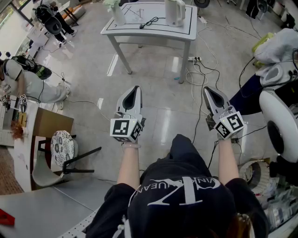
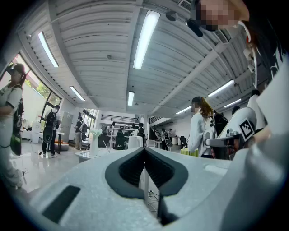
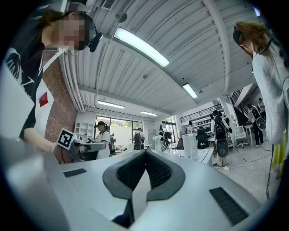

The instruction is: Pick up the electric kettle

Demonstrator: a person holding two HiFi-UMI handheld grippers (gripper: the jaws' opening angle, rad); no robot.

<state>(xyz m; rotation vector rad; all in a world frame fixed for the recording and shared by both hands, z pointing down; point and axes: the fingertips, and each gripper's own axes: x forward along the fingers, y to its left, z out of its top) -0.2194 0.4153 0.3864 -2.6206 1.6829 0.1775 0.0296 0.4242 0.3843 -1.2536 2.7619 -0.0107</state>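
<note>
The white electric kettle stands at the far right of a white table, well ahead of both grippers. A black cable lies on the tabletop beside it. My left gripper and right gripper are held side by side over the floor, pointing toward the table, both shut and holding nothing. In the left gripper view the kettle shows small just above the closed left gripper. In the right gripper view the kettle stands to the right of the closed right gripper.
A white vase stands at the table's left end. Cables and a power strip trail on the floor by the table's right leg. A chair and a cardboard box sit at left; white equipment stands at right. People stand around.
</note>
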